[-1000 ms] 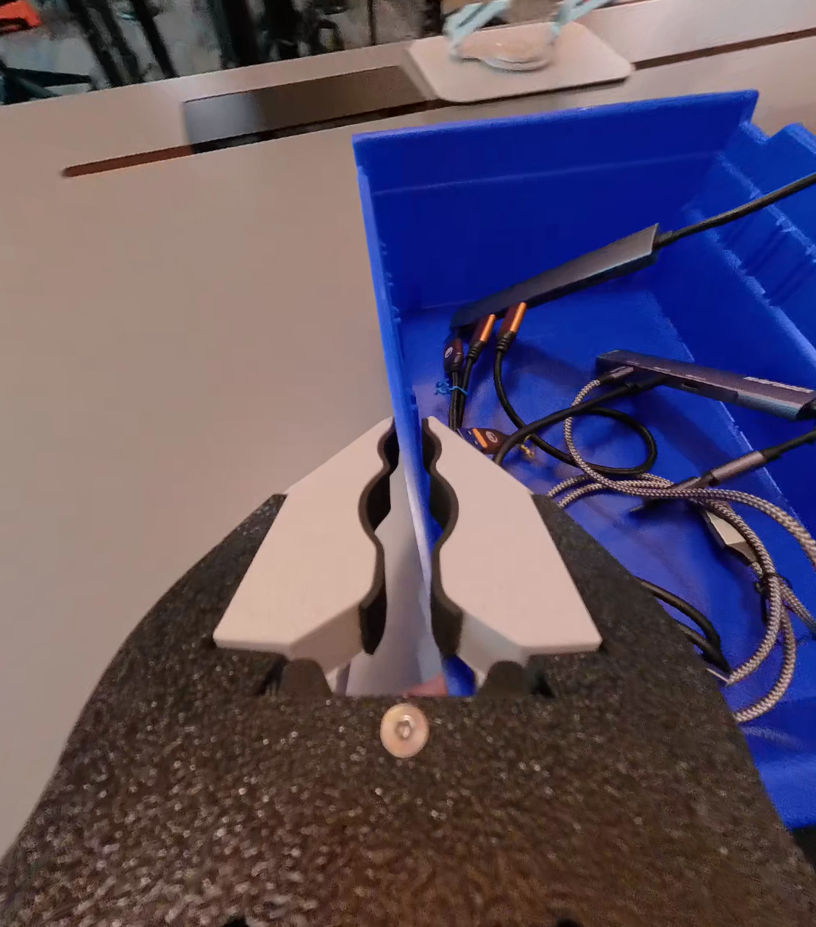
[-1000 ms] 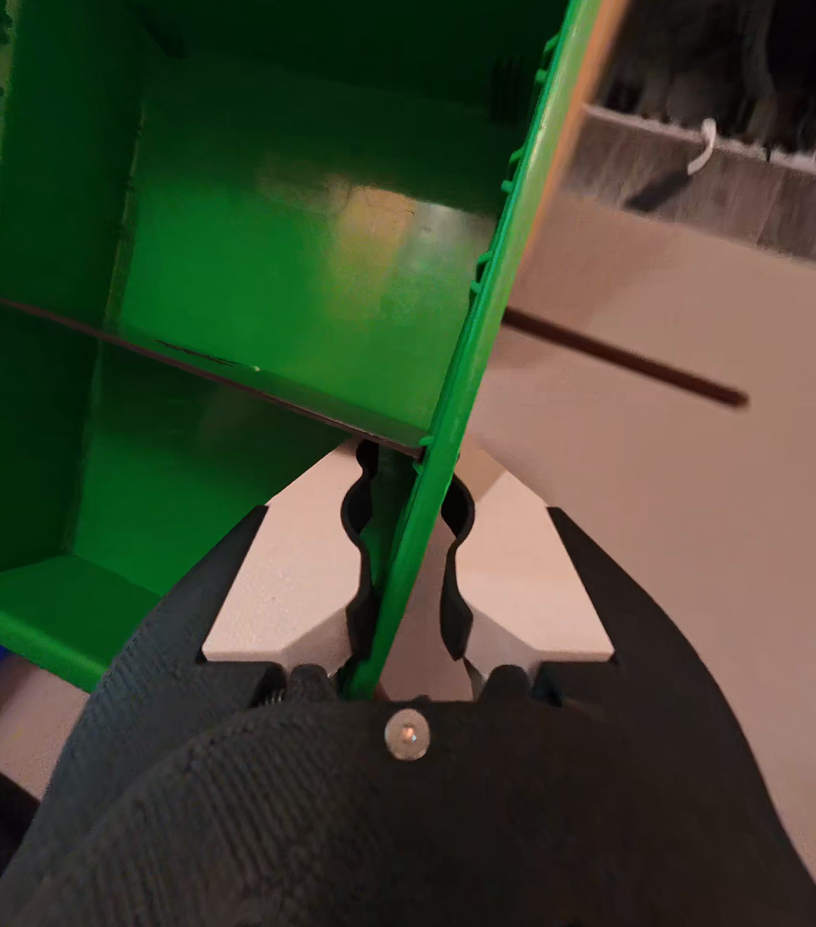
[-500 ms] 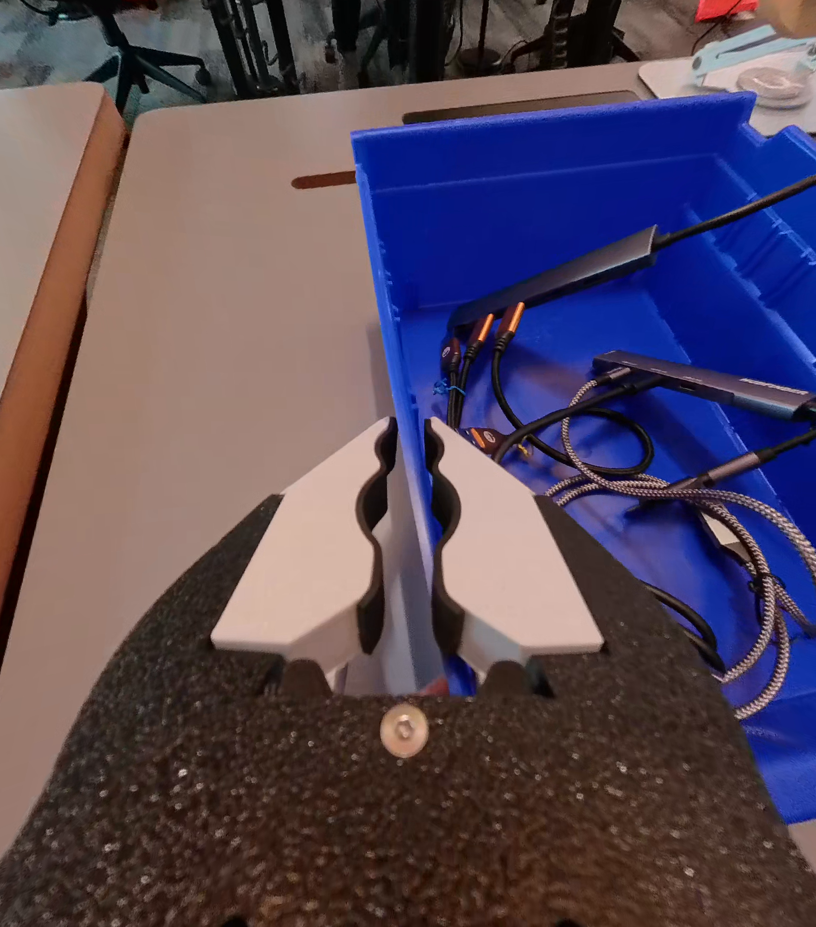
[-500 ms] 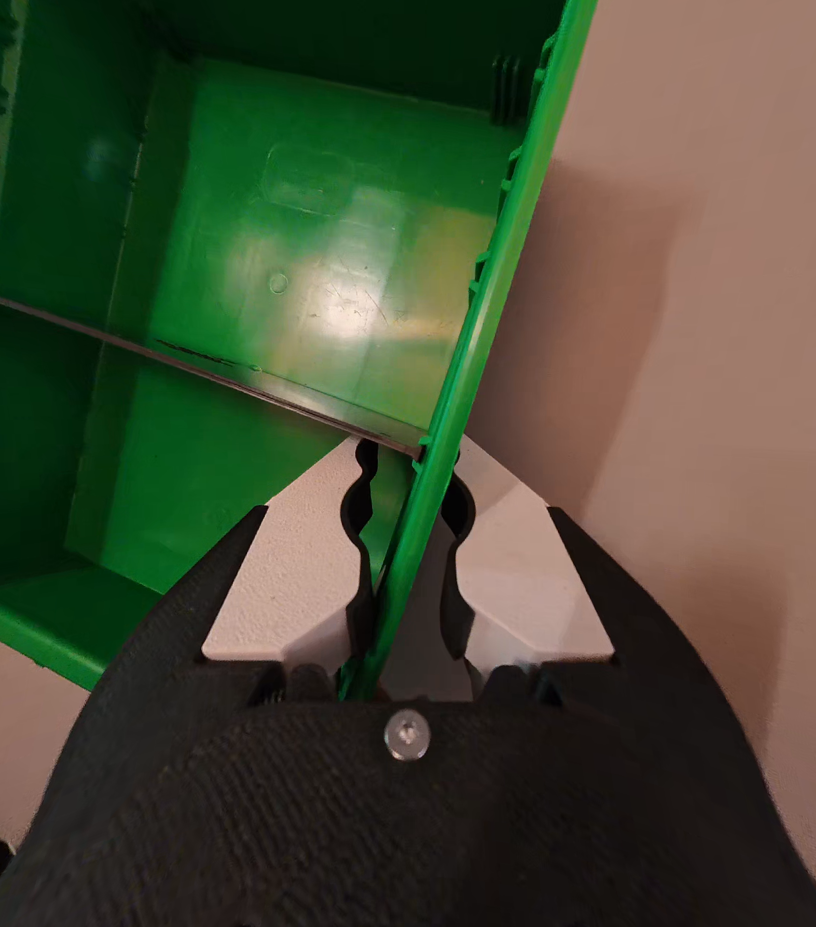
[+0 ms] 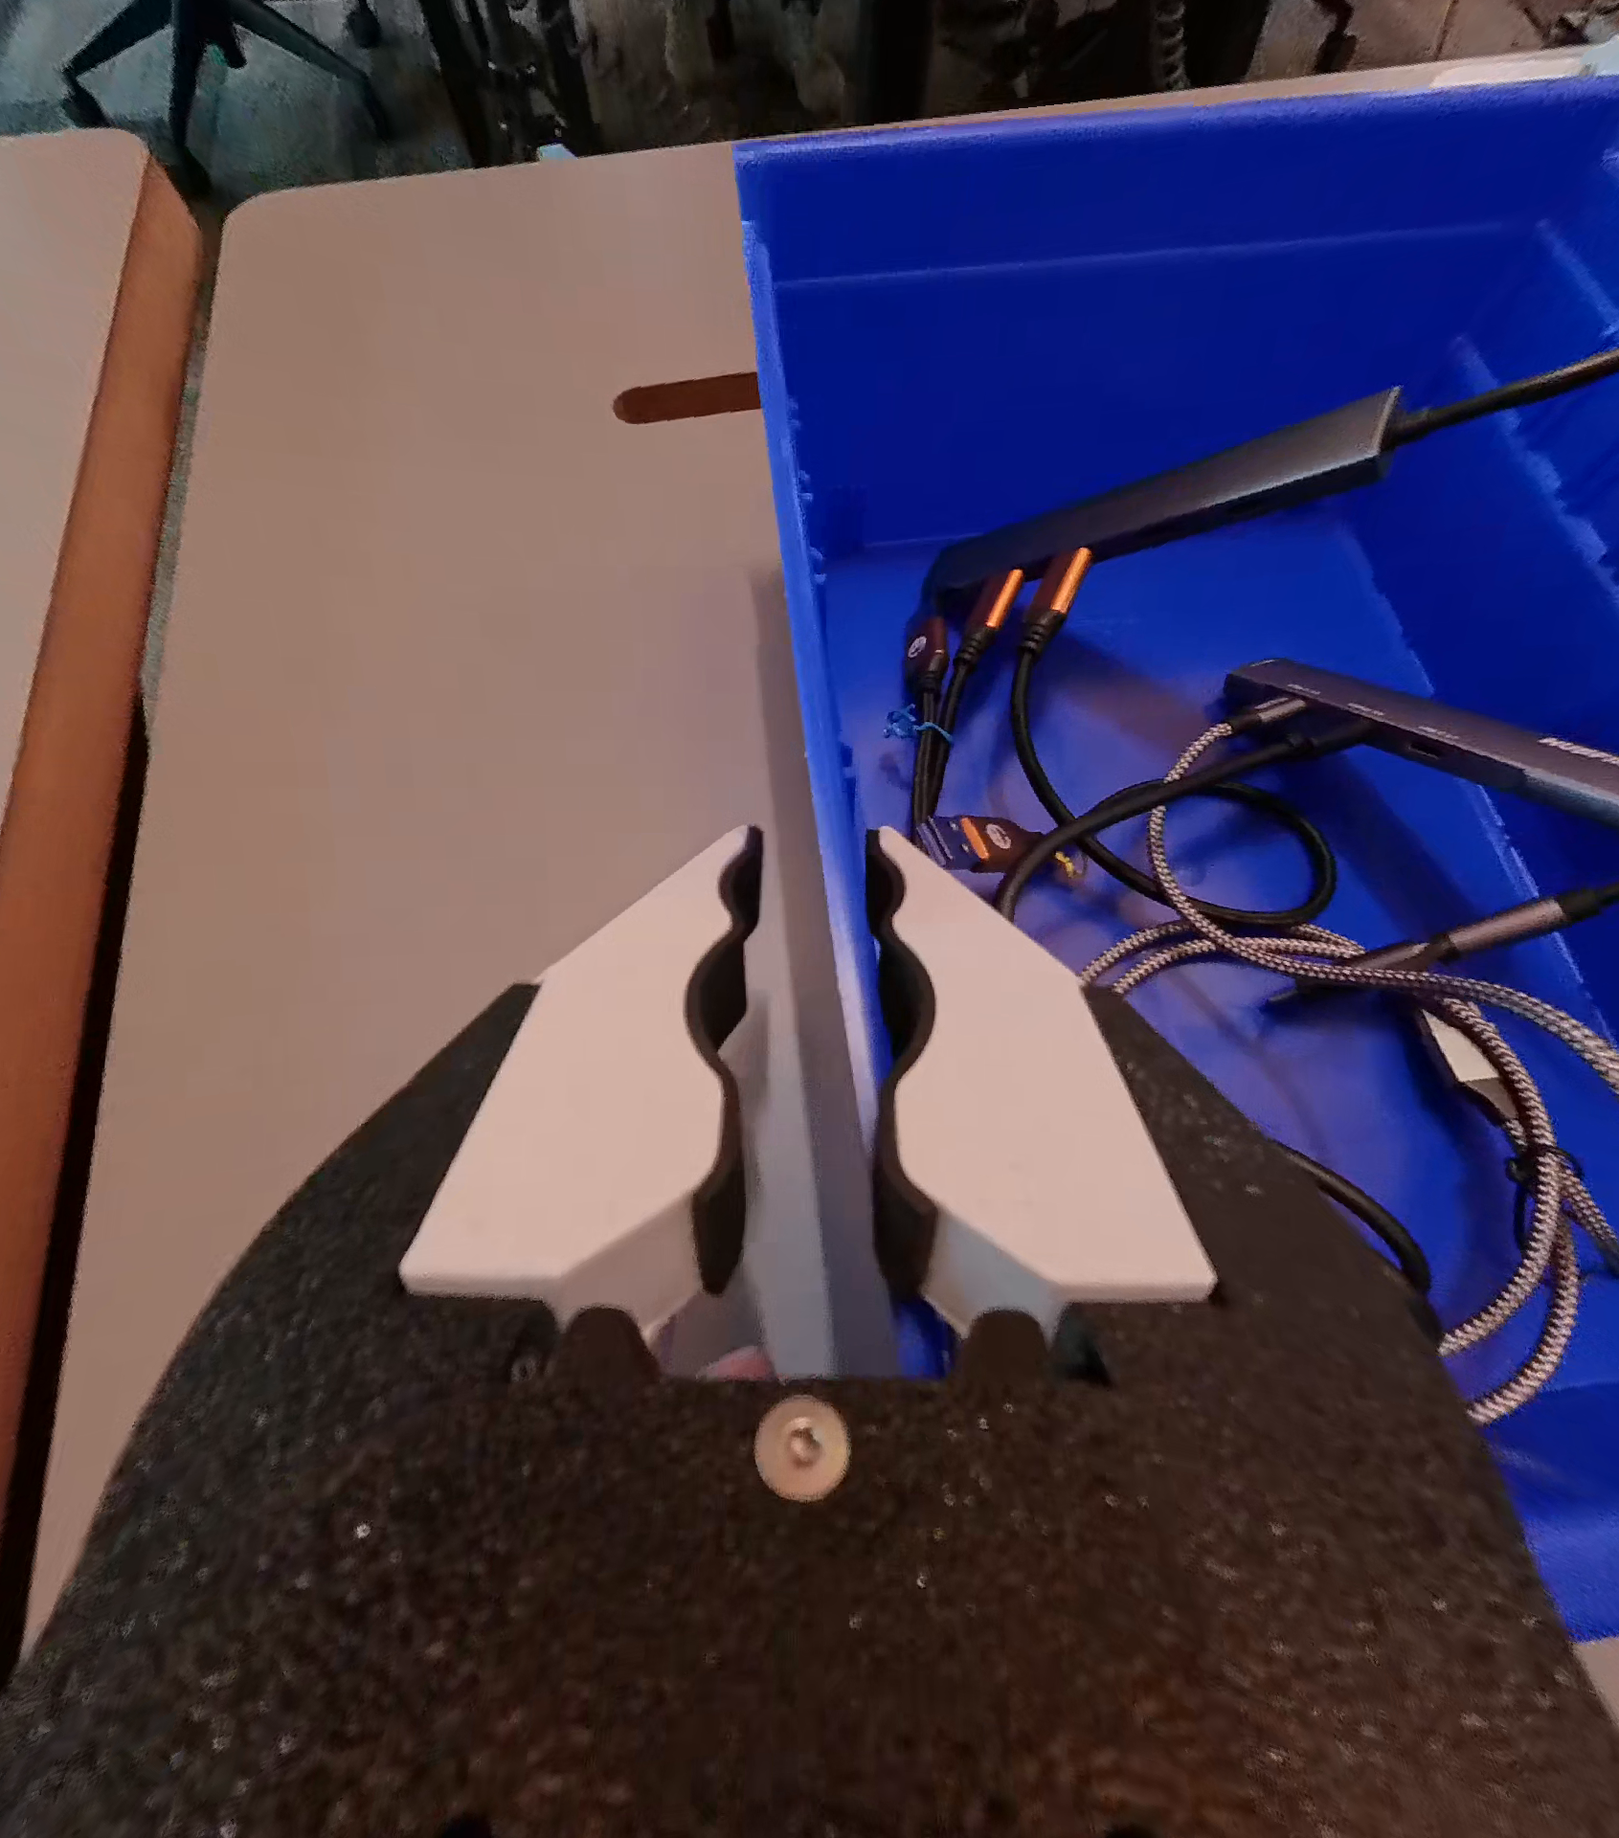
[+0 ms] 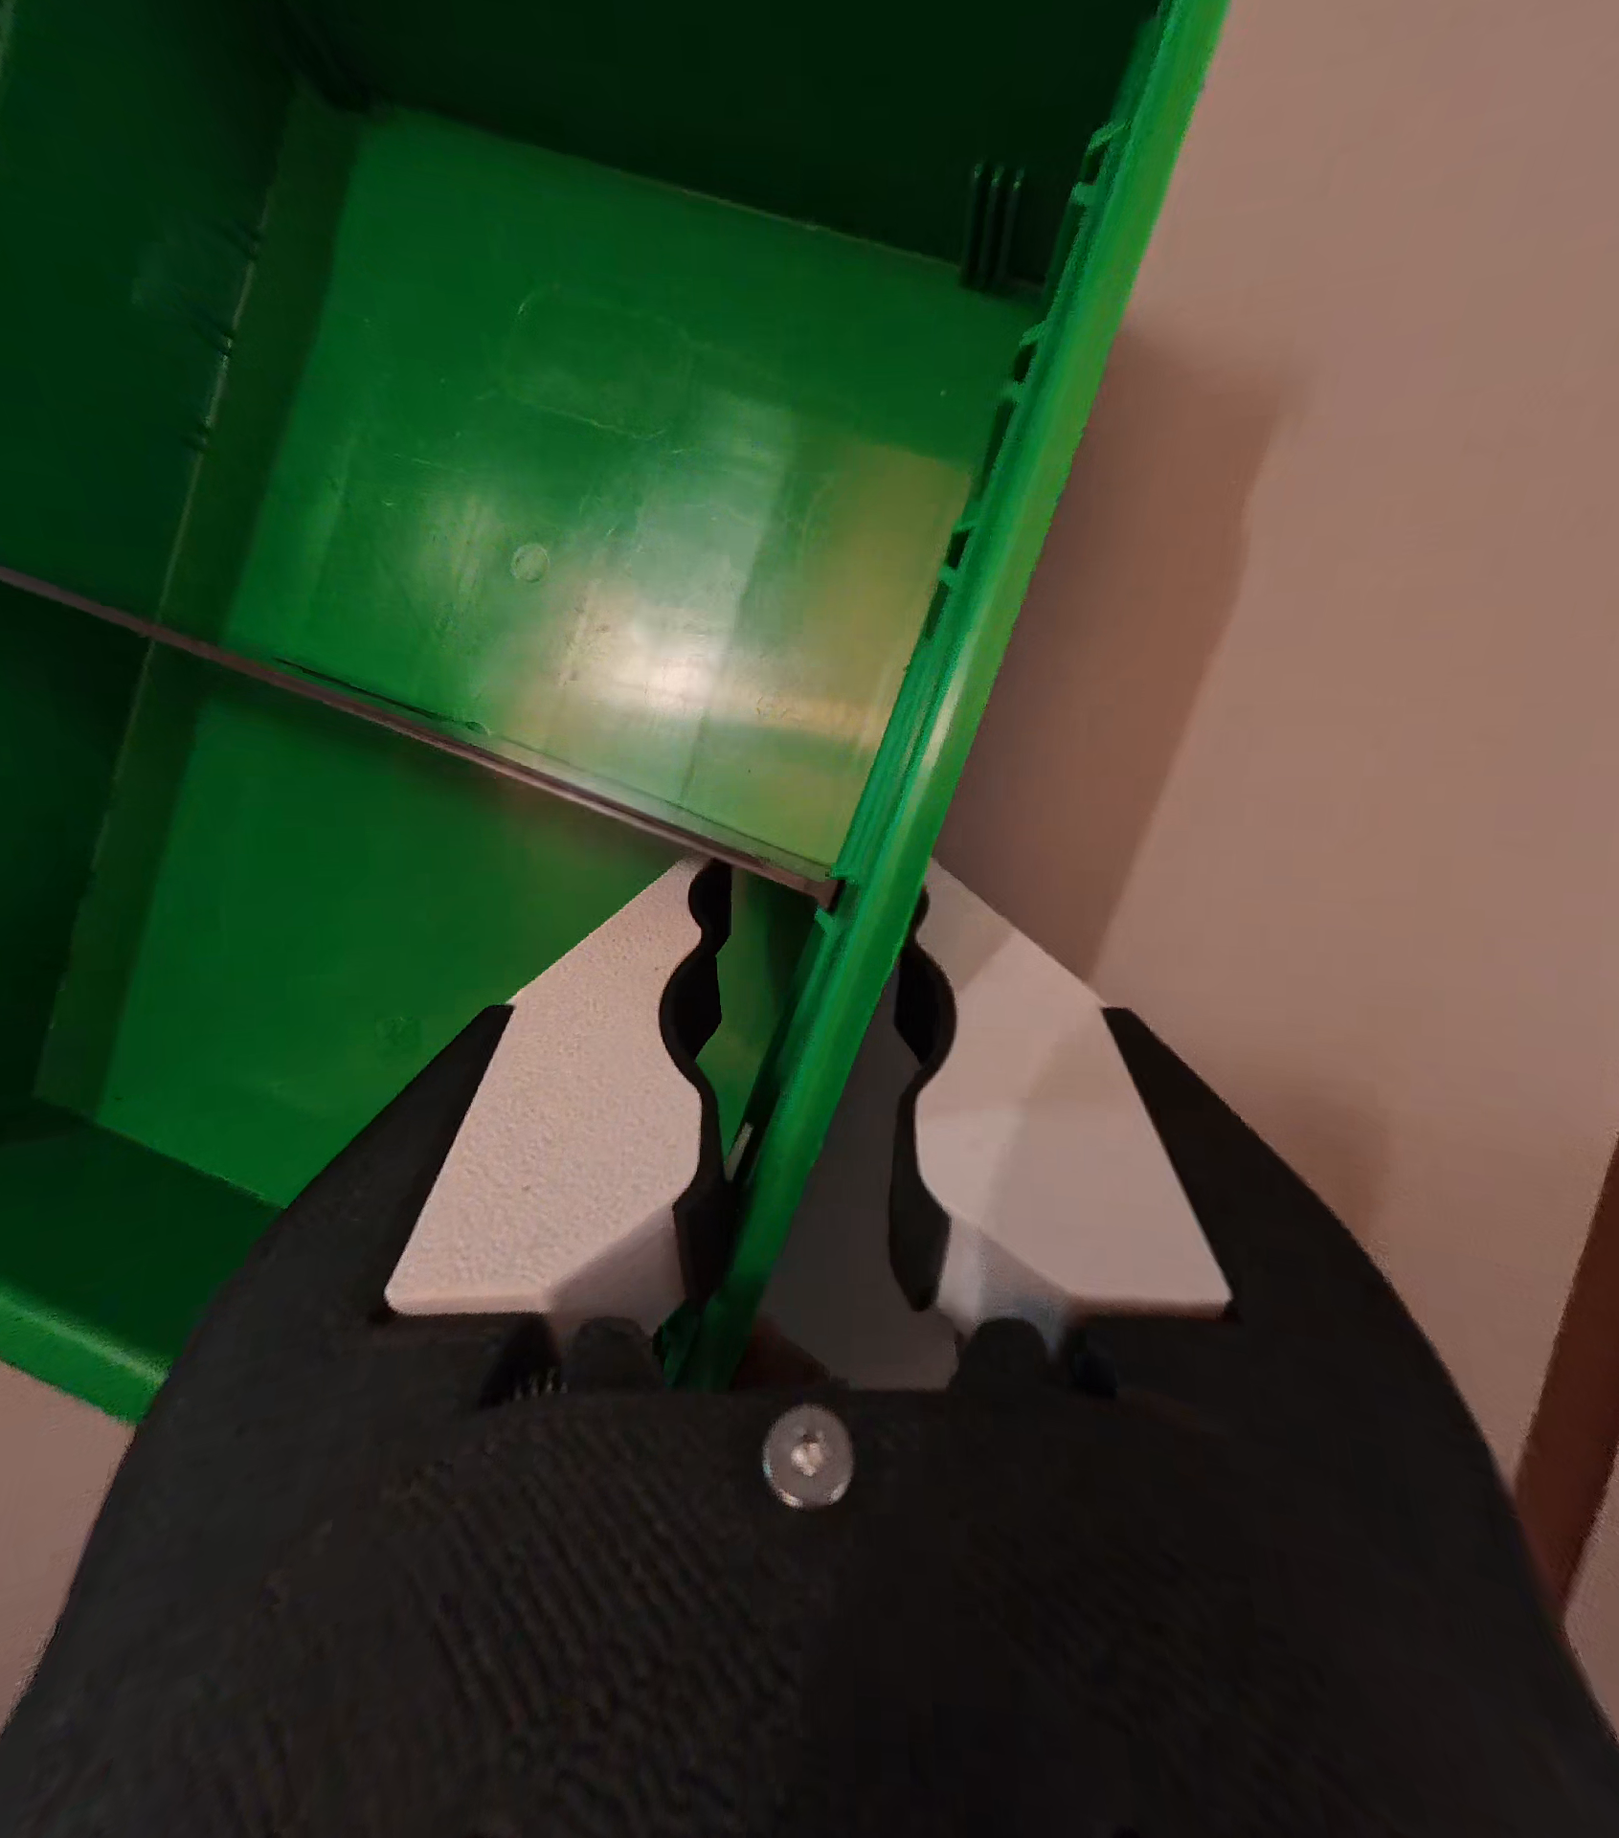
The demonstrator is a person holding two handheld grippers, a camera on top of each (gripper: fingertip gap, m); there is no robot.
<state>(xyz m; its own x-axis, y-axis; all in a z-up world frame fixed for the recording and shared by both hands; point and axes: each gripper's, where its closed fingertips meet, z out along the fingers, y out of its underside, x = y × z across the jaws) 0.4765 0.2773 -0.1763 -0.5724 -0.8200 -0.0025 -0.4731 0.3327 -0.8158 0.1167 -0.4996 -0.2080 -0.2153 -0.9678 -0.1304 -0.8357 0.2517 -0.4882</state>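
The left gripper straddles the left wall of the blue bin, one finger outside over the table, the other inside; its jaws stand a little apart with the wall running between them, and whether the pads actually press it I cannot tell. Inside the bin, toward two o'clock of the fingertips, lie two grey hubs and a tangle of black and braided cables, some with orange plugs.

The right gripper straddles the right wall of the green bin; its jaws are narrowly apart, the left pad touching the wall near its base, the right one apparently clear. A thin divider crosses the bin toward ten o'clock; bare table lies at two o'clock.
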